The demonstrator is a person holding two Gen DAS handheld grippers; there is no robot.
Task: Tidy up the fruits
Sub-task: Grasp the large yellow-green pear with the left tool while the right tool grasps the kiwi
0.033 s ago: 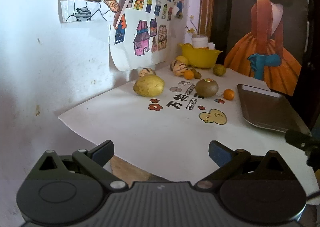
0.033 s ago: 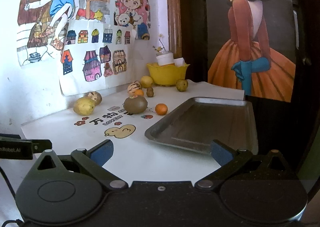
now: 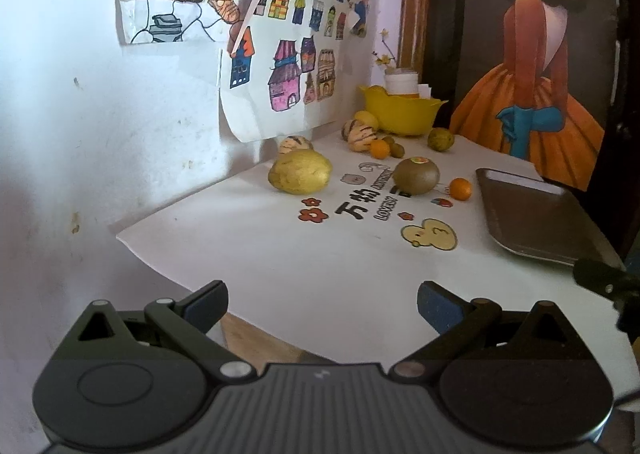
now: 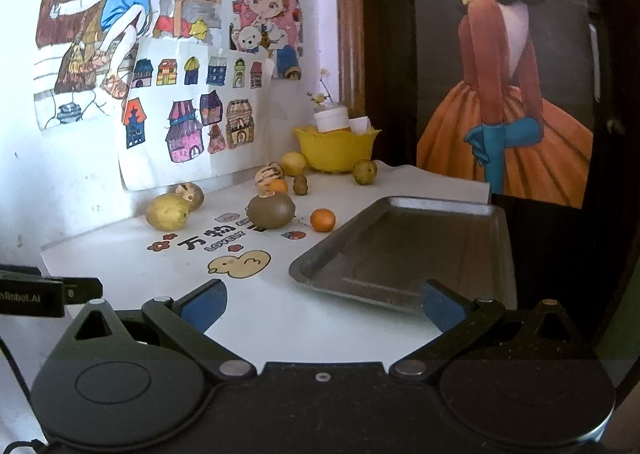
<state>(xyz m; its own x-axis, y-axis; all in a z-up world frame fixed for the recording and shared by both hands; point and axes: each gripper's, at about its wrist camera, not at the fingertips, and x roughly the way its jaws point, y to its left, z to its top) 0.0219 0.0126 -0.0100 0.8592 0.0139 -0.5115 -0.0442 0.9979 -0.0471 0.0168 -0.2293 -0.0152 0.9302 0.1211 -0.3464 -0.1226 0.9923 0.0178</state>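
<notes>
Several fruits lie on a white table cover: a yellow-green mango-like fruit point(image 3: 300, 177), a brown kiwi point(image 3: 416, 176), a small orange point(image 3: 460, 189), striped melons point(image 3: 360, 133) and a green fruit point(image 3: 441, 139). An empty metal tray point(image 4: 412, 250) lies at the right. My left gripper point(image 3: 322, 304) is open and empty over the near table edge. My right gripper point(image 4: 324, 304) is open and empty just in front of the tray. The kiwi point(image 4: 271, 210) and the orange point(image 4: 322, 220) also show in the right wrist view.
A yellow bowl point(image 3: 400, 114) with a white cup stands at the back by the wall. Drawings hang on the left wall point(image 3: 80, 134). A poster of a girl in an orange dress point(image 3: 532, 114) stands at the right. The other gripper's tip point(image 3: 604, 282) shows at the right edge.
</notes>
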